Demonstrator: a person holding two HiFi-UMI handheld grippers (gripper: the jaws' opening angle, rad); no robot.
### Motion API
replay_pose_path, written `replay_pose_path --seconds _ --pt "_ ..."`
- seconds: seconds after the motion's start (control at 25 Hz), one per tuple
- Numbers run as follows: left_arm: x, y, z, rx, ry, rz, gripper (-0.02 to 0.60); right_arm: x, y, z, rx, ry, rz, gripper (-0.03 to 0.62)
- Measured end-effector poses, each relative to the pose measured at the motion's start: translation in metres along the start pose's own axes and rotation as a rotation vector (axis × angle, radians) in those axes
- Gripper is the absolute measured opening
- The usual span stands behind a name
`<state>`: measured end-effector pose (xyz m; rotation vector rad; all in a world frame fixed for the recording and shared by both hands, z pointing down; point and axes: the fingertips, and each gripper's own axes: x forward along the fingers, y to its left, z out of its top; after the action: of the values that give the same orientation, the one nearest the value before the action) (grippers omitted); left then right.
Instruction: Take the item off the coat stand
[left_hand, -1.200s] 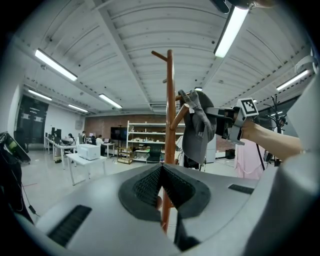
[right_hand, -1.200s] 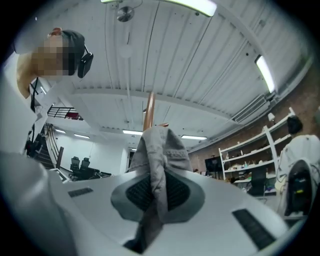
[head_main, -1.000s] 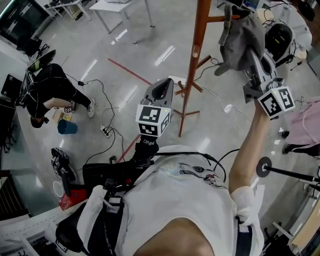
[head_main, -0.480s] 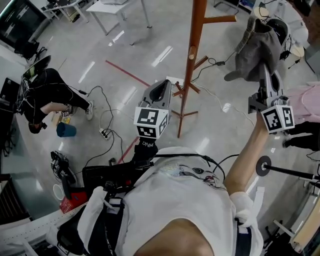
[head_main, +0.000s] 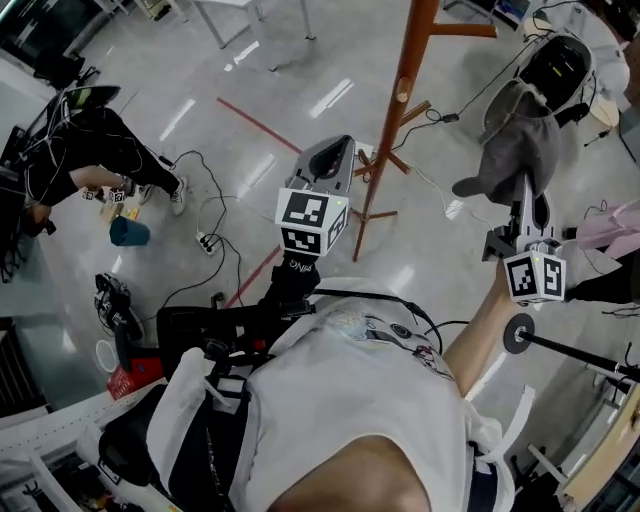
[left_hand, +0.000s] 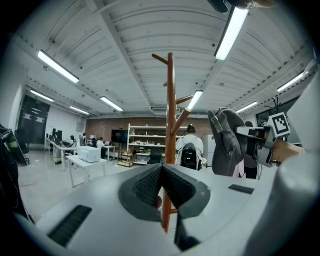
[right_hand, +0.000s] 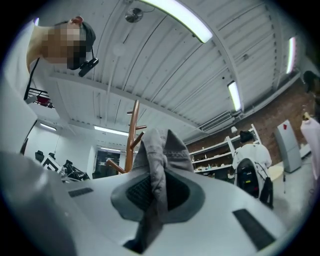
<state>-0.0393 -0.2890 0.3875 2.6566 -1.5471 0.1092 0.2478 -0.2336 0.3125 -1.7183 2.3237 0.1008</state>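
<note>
The wooden coat stand (head_main: 404, 95) rises at the top middle of the head view. A grey cloth item (head_main: 518, 145) hangs free to the right of it, off its pegs, and my right gripper (head_main: 524, 192) is shut on it. In the right gripper view the grey cloth (right_hand: 161, 150) is pinched between the shut jaws, with the stand (right_hand: 132, 134) behind it. My left gripper (head_main: 331, 163) is raised in front of the stand's base, shut and empty. From the left gripper view the stand (left_hand: 171, 125) is straight ahead and the grey item (left_hand: 228, 142) hangs to its right.
A person in black (head_main: 85, 160) crouches on the floor at the left, near a blue cup (head_main: 128, 232) and cables (head_main: 215, 265). A black pole with a round disc (head_main: 521, 333) stands at the right. A dark bag (head_main: 560, 65) sits at the top right.
My right gripper has carried the grey item away from the stand's upper peg, rightward and downward. The left gripper has stayed almost where it was.
</note>
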Motion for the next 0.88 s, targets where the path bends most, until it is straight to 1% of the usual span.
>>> replay_pose_path --seconds 0.48,0.88 --pt "0.003 -0.009 0.003 0.015 -0.001 -0.022 0.003 -0.006 0.008 -0.016 0.050 0.009 0.014 0.020" --pt "0.003 -0.006 0.000 0.016 0.007 -0.015 0.003 0.001 0.010 -0.027 0.039 0.029 0.030 0.020"
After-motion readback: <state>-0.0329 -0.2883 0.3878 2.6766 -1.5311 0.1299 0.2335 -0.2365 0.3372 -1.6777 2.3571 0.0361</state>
